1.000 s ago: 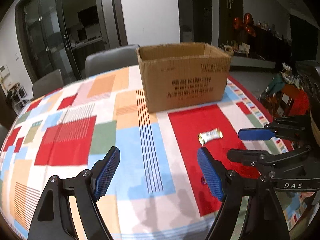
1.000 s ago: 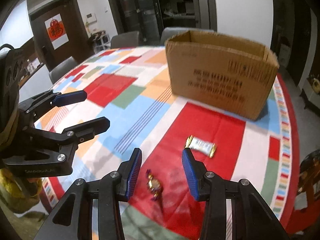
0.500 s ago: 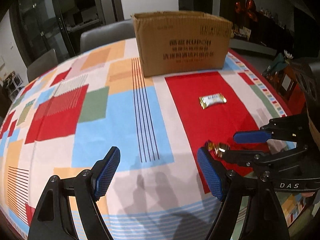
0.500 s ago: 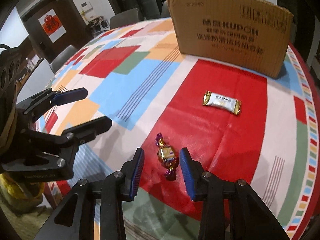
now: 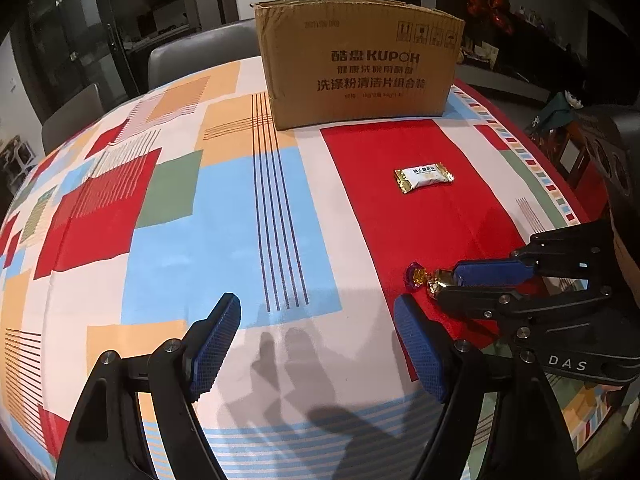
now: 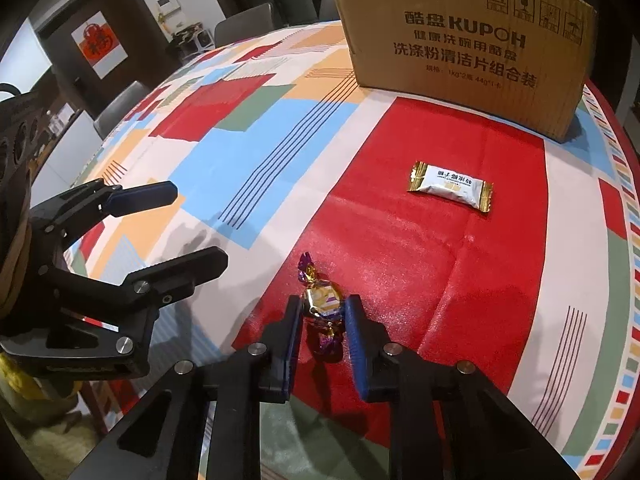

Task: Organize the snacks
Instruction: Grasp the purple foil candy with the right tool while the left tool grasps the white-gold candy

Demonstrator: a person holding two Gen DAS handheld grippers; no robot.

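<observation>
progress: early, by my read; two snacks in view and both are on the table, none visibly in the cardboard box (image 6: 464,52); box interior not visible, so its contents cannot be told
step in hand: pick of the twist-wrapped candy (image 6: 322,300) by the right gripper (image 6: 322,320)
right gripper: jaws have just been closing and now pinch the candy between the blue pads; candy looks to be resting on the cloth, not lifted
left gripper: (image 5: 316,348) jaws wide apart, nothing between them, hovering over the tablecloth (image 5: 224,216) beside the right gripper
left to do: lift the candy, carry it to the box presumably, then fetch the white snack bar (image 6: 450,190)
candy location: near table edge, on the red patch, well apart from the box
candy look: gold foil body with a pale label, purple twisted ends, one end pointing away toward the box, the other tucked between the fingers; small, crinkly
snack bar location: flat on the same red patch, between the candy and the box, touching neither
snack bar look: white pillow pack, gold crimped ends, printed text
box: brown, open top, upright at the far side of the table
</observation>
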